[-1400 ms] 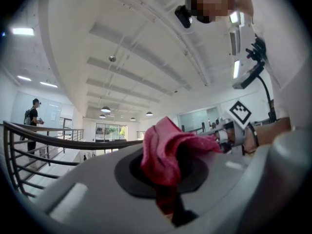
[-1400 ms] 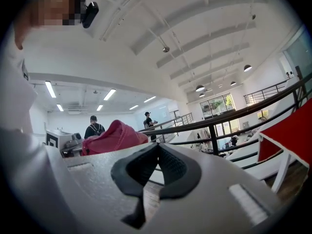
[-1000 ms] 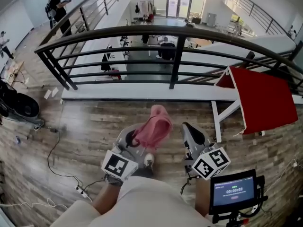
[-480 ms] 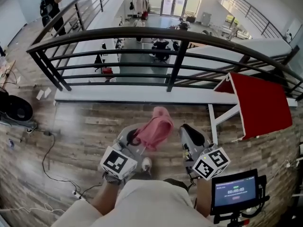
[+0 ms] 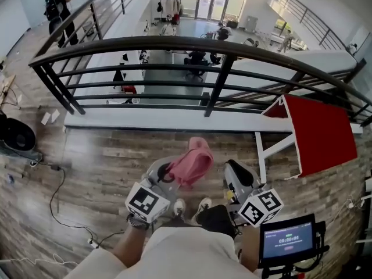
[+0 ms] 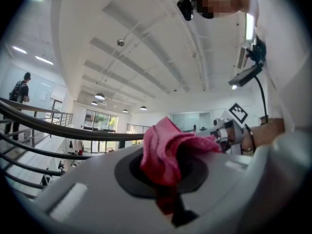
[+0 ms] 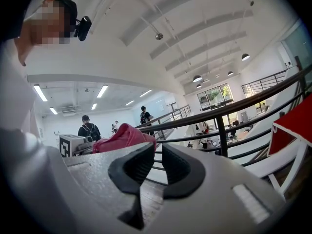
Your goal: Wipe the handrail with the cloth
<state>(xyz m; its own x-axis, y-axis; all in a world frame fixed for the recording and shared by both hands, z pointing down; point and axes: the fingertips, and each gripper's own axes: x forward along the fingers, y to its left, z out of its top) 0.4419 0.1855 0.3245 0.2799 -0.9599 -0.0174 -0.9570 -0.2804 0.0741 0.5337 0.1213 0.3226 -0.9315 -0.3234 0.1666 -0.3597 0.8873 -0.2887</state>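
The dark curved handrail [image 5: 197, 40] tops a barred railing ahead of me, some way beyond both grippers. My left gripper [image 5: 173, 172] is shut on a bunched pink cloth [image 5: 192, 163] that sticks up past its tips. In the left gripper view the cloth [image 6: 168, 150] fills the jaws of the left gripper [image 6: 165, 169], with the rail [image 6: 73, 130] to the left. My right gripper [image 5: 235, 170] is beside it on the right; its jaws have just been opening. The right gripper [image 7: 157, 167] shows a narrow gap with nothing in it, the cloth [image 7: 124, 135] to its left and the rail [image 7: 234, 112] beyond.
A red panel on a white frame [image 5: 322, 135] leans against the railing at the right. Cables [image 5: 58, 196] trail over the wooden floor at the left, near a black machine [image 5: 14, 135]. A person [image 5: 55, 4] stands far left. A screen [image 5: 288, 237] sits by my right arm.
I have stepped a little toward the railing; both shoes and a dark knee now show beneath the grippers. The cloth stays in the left gripper.
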